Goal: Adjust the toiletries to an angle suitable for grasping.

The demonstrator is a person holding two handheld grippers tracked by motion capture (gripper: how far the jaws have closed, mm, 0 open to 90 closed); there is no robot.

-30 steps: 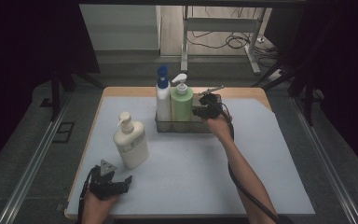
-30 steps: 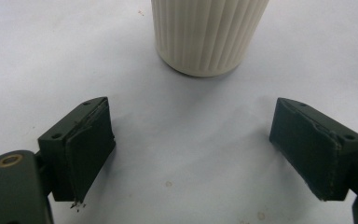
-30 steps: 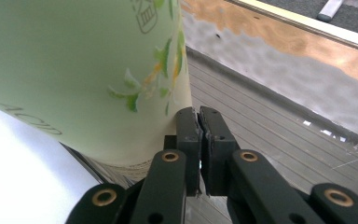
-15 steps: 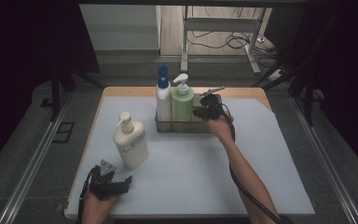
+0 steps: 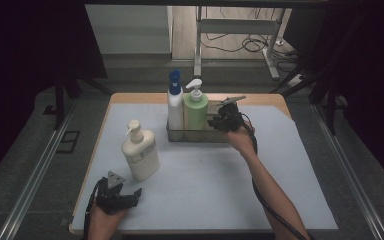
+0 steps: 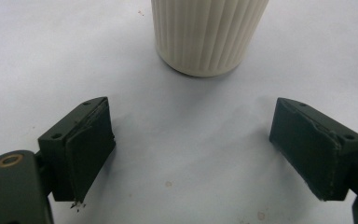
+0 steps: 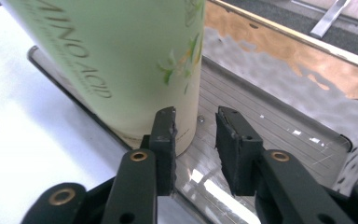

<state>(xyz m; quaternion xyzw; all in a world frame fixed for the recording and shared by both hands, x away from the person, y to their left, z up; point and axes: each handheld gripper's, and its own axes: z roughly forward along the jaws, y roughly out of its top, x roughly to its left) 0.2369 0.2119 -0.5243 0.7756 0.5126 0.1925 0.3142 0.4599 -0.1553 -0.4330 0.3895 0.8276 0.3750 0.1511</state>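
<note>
A clear tray [image 5: 202, 136] at the back of the table holds a white bottle with a blue cap [image 5: 175, 102] and a green pump bottle [image 5: 195, 112]. My right gripper [image 5: 214, 121] is at the tray just right of the green bottle [image 7: 121, 60]. Its jaws have just been opening and now stand a little apart over the tray's near rim [image 7: 205, 191], pressing on nothing. A cream pump bottle [image 5: 140, 152] stands on the white mat at the left. My left gripper [image 5: 130, 193] rests near the front left edge, wide open [image 6: 191, 140], with the cream bottle's ribbed base [image 6: 209, 32] just ahead.
The right half of the tray [image 7: 279, 116] is bare. White mat [image 5: 220, 175] spreads across the table in front of the tray. A strip of wooden tabletop [image 5: 260, 99] shows behind it, with the floor and cables beyond.
</note>
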